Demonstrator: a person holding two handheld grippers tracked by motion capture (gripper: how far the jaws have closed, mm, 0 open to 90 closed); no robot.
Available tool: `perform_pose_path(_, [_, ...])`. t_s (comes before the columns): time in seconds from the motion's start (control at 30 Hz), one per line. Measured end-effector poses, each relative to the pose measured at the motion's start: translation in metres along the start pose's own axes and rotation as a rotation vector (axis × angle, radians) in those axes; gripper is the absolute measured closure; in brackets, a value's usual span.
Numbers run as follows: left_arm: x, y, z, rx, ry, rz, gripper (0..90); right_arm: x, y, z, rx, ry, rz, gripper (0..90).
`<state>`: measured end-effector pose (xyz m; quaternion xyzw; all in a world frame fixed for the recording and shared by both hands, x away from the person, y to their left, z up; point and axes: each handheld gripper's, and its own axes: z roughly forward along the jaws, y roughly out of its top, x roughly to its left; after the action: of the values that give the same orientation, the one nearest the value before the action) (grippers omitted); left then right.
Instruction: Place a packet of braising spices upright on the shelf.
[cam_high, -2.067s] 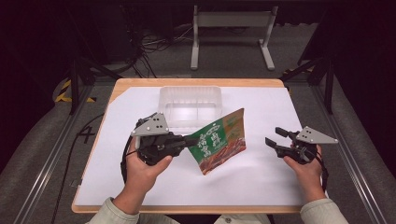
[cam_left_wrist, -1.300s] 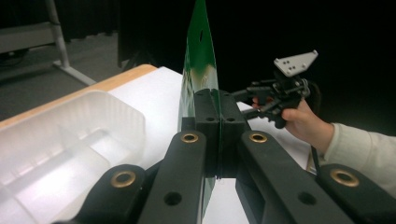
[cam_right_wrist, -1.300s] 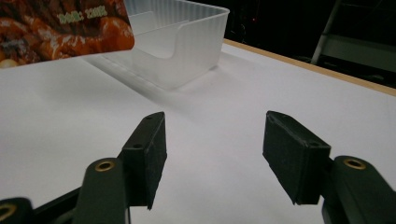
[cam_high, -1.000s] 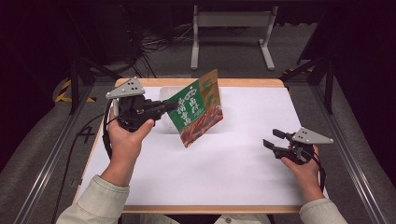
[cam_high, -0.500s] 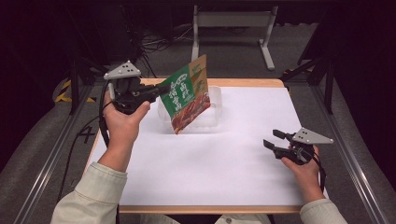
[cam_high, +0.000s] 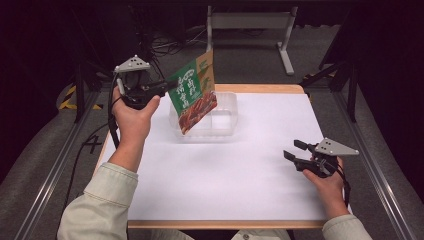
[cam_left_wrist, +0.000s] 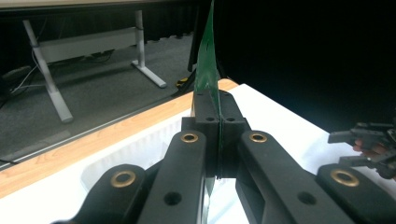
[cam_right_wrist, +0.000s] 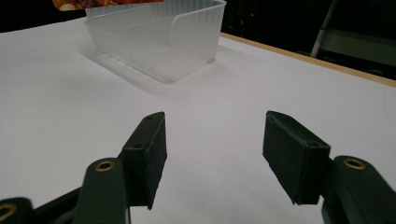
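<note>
- High view: you are holding a green snack packet (cam_high: 193, 96) in the air with your left gripper (cam_high: 167, 87), its jaws pinched tight on the packet's left edge. White characters are printed on the green upper part, too small to read, and a reddish food picture is covering the lower part.
- The packet is hanging tilted above the left end of a clear plastic tray (cam_high: 220, 120), which is sitting at the far middle of the white table (cam_high: 225, 175). I cannot tell whether the packet's lower corner is touching the tray.
- Your right gripper (cam_high: 295, 152) is resting near the table's right edge, well apart from the tray, its jaws standing apart and gripping nothing.
- Left gripper view: the two black jaws are meeting on the packet (cam_left_wrist: 206, 70), seen edge-on as a thin green sheet rising between them.
- Right gripper view: the jaws are gaping wide over bare table, and the tray (cam_right_wrist: 163, 42) is lying ahead with the packet's red bottom edge (cam_right_wrist: 100, 3) above it.
</note>
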<state>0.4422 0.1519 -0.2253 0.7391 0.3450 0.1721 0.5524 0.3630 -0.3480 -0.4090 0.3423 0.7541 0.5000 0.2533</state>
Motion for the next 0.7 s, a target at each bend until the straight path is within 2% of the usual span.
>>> perform_pose_path(0.7, [0.023,-0.002,0.027,-0.015,0.092,-0.07,90.0,-0.004,-0.003,0.0,0.002,0.0,0.009,40.1])
